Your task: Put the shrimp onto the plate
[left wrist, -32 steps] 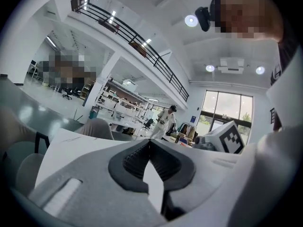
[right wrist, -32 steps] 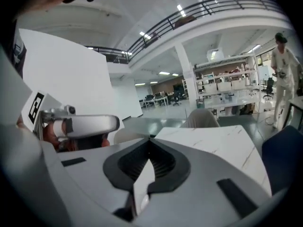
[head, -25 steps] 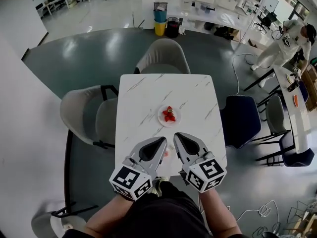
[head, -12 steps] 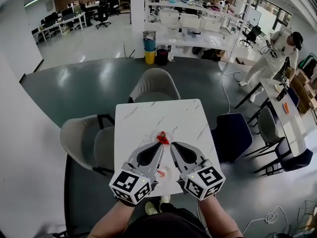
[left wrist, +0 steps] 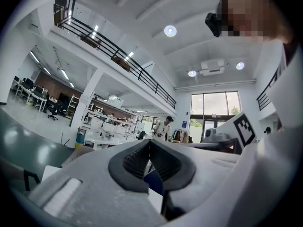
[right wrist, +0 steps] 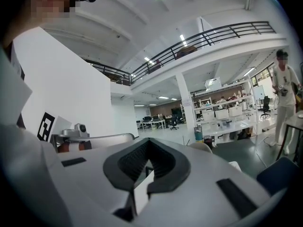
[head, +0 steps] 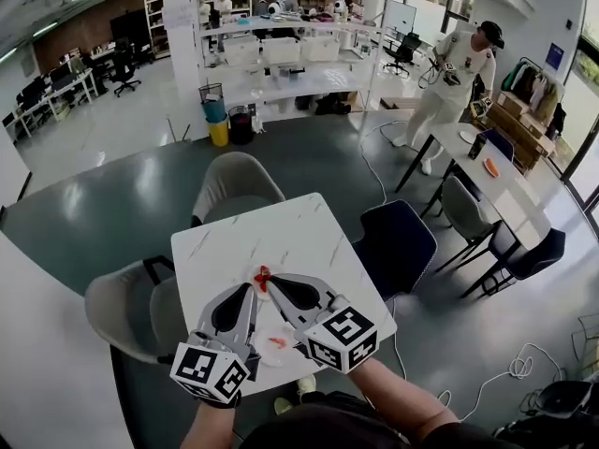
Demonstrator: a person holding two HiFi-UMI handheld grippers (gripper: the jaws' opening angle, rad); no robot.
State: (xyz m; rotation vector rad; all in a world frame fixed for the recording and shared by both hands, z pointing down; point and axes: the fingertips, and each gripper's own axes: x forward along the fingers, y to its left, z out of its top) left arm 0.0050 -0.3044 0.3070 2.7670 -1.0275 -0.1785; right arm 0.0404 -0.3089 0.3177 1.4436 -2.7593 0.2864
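Both of my grippers are closed down narrow with nothing in them. In the left gripper view, the left gripper (left wrist: 149, 141) has its dark ribbed pads pressed together at the tip. The right gripper view shows the right gripper (right wrist: 148, 141) the same way. Both of those views look out across the big open room rather than down at the counter.

From my head view, the left gripper (head: 251, 288) and right gripper (head: 272, 282) lie side by side over the near half of the white marble counter (head: 299, 223). Their tips point toward 12 o'clock and angle in toward each other.

The red shrimp (head: 263, 273) sits just beyond the two tips at 12 o'clock. It lies on a small white plate (head: 254, 270) that my grippers mostly cover, and neither gripper touches it.

Closer to me, between the gripper bodies near the counter's 6 o'clock edge, there is a small pink piece (head: 278, 341). I cannot tell what it is.

A beige chair (head: 234, 183) stands at the counter's 12 o'clock side and another beige chair (head: 122, 307) at 9 o'clock. A dark blue chair (head: 398, 243) stands at 3 o'clock. A person in white (head: 451, 73) stands well off toward 1 o'clock.
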